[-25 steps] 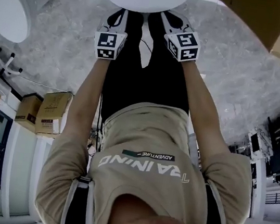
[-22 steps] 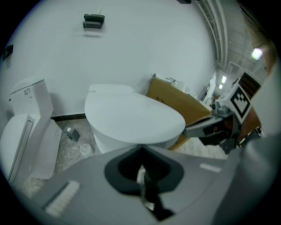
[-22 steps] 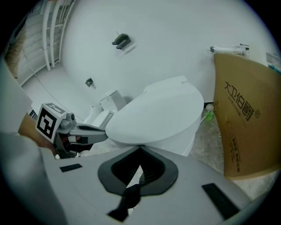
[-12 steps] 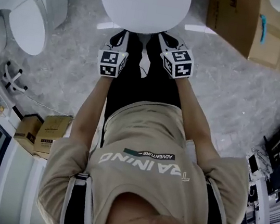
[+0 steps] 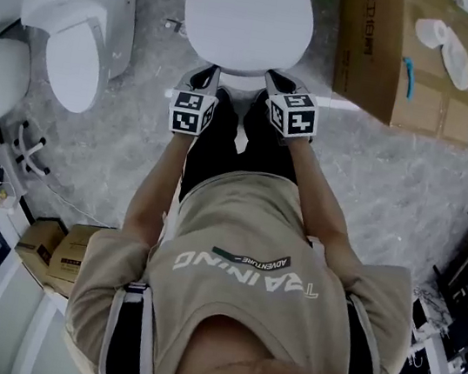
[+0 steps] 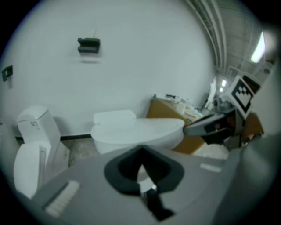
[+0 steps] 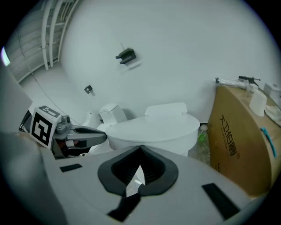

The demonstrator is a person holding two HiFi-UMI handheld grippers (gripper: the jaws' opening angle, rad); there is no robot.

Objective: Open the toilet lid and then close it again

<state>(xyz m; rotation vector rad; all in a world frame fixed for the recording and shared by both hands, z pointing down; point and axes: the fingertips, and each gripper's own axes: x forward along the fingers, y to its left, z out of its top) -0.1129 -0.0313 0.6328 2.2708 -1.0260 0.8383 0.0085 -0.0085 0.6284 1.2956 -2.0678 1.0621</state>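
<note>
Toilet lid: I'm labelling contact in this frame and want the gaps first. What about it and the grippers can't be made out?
Toilet lid: its rear is cut off by the head view's top edge.
Left gripper and right gripper: the steep head view cannot show whether their tips touch the lid.
Toilet bowl: its lower front is hidden by each gripper's own grey body in both gripper views.
Wall fixture: too small to identify.
</note>
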